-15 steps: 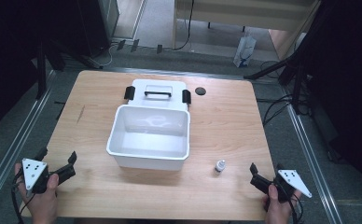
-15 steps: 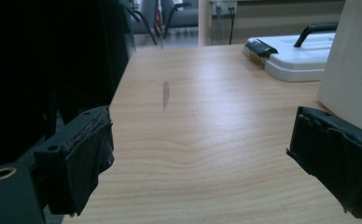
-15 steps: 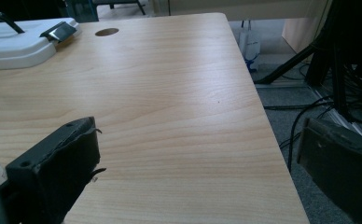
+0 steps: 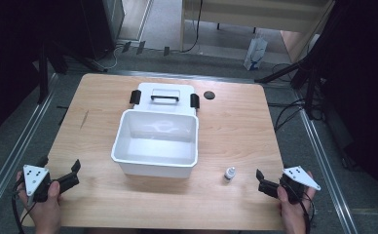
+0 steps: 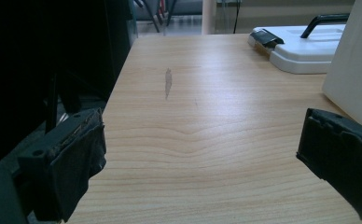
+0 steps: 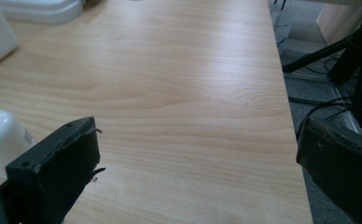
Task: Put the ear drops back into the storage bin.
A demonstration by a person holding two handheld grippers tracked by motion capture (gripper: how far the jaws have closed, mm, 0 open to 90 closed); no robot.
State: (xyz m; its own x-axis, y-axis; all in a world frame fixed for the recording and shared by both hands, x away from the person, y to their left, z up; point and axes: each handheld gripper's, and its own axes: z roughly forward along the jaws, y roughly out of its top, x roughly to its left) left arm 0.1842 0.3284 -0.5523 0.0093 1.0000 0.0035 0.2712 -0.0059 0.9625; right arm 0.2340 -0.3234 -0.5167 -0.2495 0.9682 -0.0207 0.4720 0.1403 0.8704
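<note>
Both grippers were held at the near edge of the wooden table (image 4: 236, 122), left gripper (image 4: 60, 173) and right gripper (image 4: 265, 181) jaws spread, empty. A small white bottle (image 4: 230, 173) (label unreadable) stood just beside the right gripper. Beyond were noted a white bin (image 4: 155, 168), its lid (image 4: 165, 95), grey floor.

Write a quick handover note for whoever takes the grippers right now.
Left gripper: open, holding nothing, at the near left corner of the table.
Right gripper: open, holding nothing, near right, just right of the small white bottle.
The open white box is mid-table; its lid lies behind it.
Done: nothing visible yet; the box looks empty.
Left: probably pick up the bottle first.
</note>
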